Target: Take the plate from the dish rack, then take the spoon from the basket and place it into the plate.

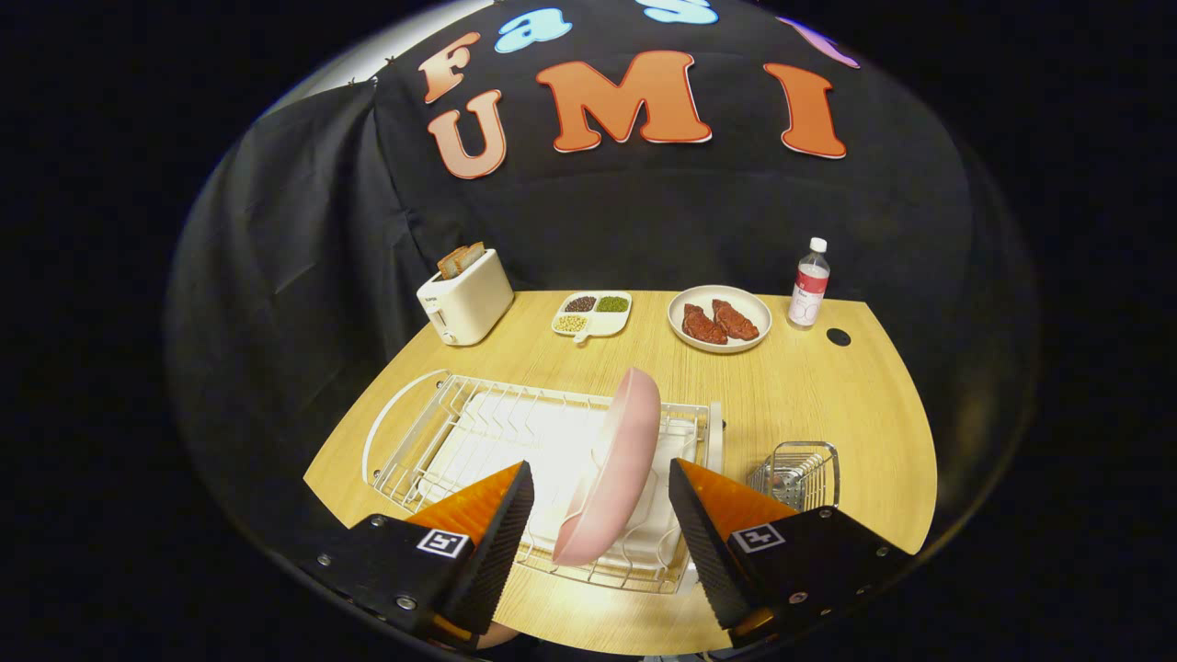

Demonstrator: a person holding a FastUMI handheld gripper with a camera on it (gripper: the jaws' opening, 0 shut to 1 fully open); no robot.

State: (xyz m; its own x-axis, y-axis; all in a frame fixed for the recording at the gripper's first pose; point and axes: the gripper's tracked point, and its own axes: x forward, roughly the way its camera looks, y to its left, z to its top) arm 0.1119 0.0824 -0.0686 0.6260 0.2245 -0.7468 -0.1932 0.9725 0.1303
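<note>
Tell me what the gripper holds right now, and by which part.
Nothing. The gripper is open, its jaws flanking the lower part of the pink plate, which stands on edge in the dish rack, untouched.

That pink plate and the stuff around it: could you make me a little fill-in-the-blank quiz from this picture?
1. The pink plate stands on edge in the wire ____.
2. The gripper has its fingers open, with the plate's lower edge ____ them.
3. Slices of ____ stick out of the white toaster.
4. The small wire basket stands beside the rack, on the side toward the ____ at the table's far edge.

Missing words: dish rack; between; bread; bottle
</note>
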